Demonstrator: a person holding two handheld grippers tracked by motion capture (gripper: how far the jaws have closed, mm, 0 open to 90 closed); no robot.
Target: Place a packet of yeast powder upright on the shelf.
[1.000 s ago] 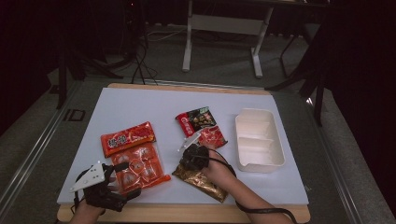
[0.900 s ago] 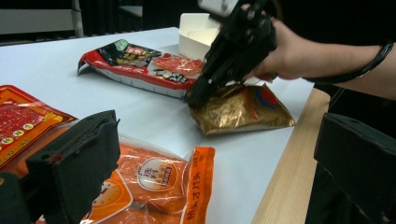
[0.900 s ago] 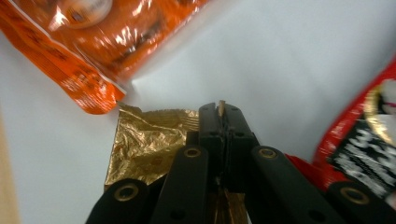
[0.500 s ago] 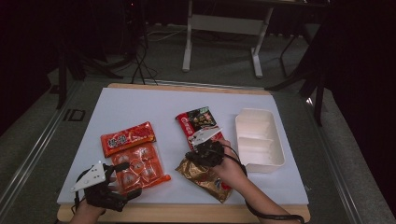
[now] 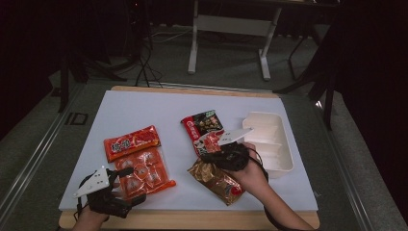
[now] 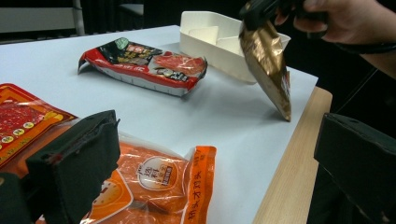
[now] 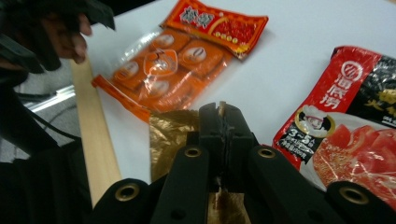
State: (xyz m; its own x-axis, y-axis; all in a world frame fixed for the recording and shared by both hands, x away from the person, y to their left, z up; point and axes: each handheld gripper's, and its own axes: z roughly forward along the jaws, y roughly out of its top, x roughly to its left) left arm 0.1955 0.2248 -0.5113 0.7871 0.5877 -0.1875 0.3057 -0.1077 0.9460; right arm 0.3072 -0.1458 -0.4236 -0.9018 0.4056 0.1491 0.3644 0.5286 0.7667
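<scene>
bench [image 5: 159, 108]: white-topped with a pale wooden front edge, carrying four food packets and a tray.
white divided plastic tray [image 5: 276, 144]: at the 3 o'clock side of the bench, its long axis running from 6 to 12 o'clock; it sits just beside the right gripper, toward 2 o'clock of it.
glossy gold-brown foil pouch [image 5: 216, 177]: pinched by its upper corner and hanging tilted, top end lifted toward the tray, lower end low over the bench toward 6 o'clock; in the left gripper view [image 6: 271, 70] its bottom corner looks to be at or just off the surface.
right gripper [image 5: 222, 153]: jaws clenched on the pouch's top edge, seen closed tight on the foil in the right gripper view [image 7: 220, 135]; the nearer hand to the tray by far.
left gripper [image 5: 122, 185]: jaws released and gaping, grasping nothing, resting at the 7 o'clock corner over the clear orange packet of round pieces [image 5: 144, 173].
next move, as a judgement: carry the pouch toward 2 o'clock, long axis turned along the tray.
</scene>
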